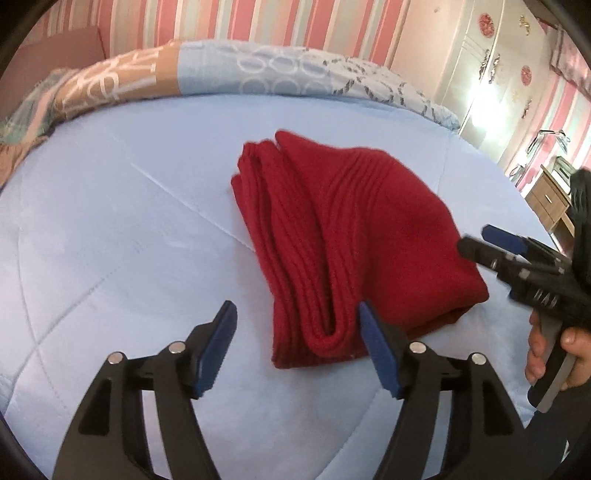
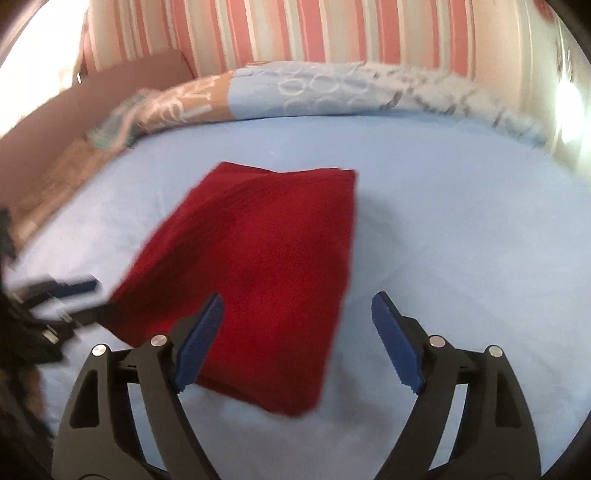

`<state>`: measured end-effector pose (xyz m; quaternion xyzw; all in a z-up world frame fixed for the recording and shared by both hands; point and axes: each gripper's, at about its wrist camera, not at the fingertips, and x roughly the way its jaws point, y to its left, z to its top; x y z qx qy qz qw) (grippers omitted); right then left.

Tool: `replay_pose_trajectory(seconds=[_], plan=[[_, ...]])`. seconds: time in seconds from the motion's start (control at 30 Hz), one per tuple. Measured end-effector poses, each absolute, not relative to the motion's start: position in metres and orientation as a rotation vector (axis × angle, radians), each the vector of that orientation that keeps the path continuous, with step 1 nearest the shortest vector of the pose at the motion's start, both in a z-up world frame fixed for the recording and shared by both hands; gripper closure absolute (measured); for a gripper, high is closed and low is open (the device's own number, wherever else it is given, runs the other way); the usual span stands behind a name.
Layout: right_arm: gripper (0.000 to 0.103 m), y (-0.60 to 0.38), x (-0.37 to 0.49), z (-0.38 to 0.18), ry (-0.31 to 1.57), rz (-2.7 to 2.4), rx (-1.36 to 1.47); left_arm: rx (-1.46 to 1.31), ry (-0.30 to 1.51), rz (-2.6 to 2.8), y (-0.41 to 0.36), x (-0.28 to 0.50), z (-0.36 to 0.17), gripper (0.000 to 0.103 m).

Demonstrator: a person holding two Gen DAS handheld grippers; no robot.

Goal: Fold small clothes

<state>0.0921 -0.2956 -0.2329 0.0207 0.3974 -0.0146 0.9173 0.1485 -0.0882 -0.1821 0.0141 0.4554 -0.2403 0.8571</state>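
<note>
Everything here I place against the red knitted garment (image 1: 343,236), which lies folded in a thick bundle on the pale blue quilted bedcover (image 1: 110,229).

Far to its left, at the back, a patterned duvet (image 1: 122,79) in tan and light blue runs along the bed's far edge, with pink-striped wallpaper (image 1: 258,22) behind it.

My left gripper (image 1: 297,317) sits at the garment's near end, its jaws spread wide and holding nothing. The left blue pad (image 1: 218,350) is over bare bedcover, clear of the cloth; the right blue pad (image 1: 376,347) sits just at the rounded lower fold (whether it actually touches the knit I cannot tell).

Right of the garment, my right gripper (image 1: 476,240) comes in from the side, its tip right at the cloth's right edge. In its own view this gripper (image 2: 295,299) also stands wide apart and empty, with one pad (image 2: 201,339) over the red knit and the other pad (image 2: 397,339) over bare bedcover beyond the garment's right edge. My right hand (image 1: 550,350) wraps the handle below.

Farther right still, beyond the bed, stands a white wardrobe (image 1: 491,66) and a wooden drawer unit (image 1: 546,199).
</note>
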Motion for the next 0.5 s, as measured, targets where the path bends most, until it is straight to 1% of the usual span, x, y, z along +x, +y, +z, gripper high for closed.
replay_pose_trajectory(seconds=[0.07, 0.13, 0.2, 0.33, 0.4, 0.47, 0.5], plan=[[0.020, -0.293, 0.086, -0.237, 0.817, -0.102, -0.025, 0.040, 0.934, -0.496, -0.086, 0.146, -0.179, 0.034], [0.021, -0.294, 0.081, -0.245, 0.833, -0.177, -0.066, 0.053, 0.932, -0.476, -0.085, 0.150, -0.184, 0.030], [0.022, -0.295, 0.079, -0.256, 0.862, -0.206, -0.079, 0.055, 0.968, -0.444, -0.084, 0.157, -0.199, 0.027], [0.022, -0.292, 0.084, -0.273, 0.897, -0.233, -0.122, 0.061, 1.005, -0.425, -0.079, 0.163, -0.222, 0.027], [0.022, -0.297, 0.086, -0.281, 0.920, -0.236, -0.096, 0.057, 1.001, -0.430, -0.076, 0.163, -0.226, 0.021], [0.021, -0.304, 0.087, -0.290, 0.933, -0.235, -0.045, 0.064, 0.985, -0.452, -0.074, 0.164, -0.230, 0.019], [0.021, -0.305, 0.088, -0.292, 0.931, -0.232, -0.032, 0.067, 0.980, -0.460, -0.073, 0.166, -0.232, 0.016]])
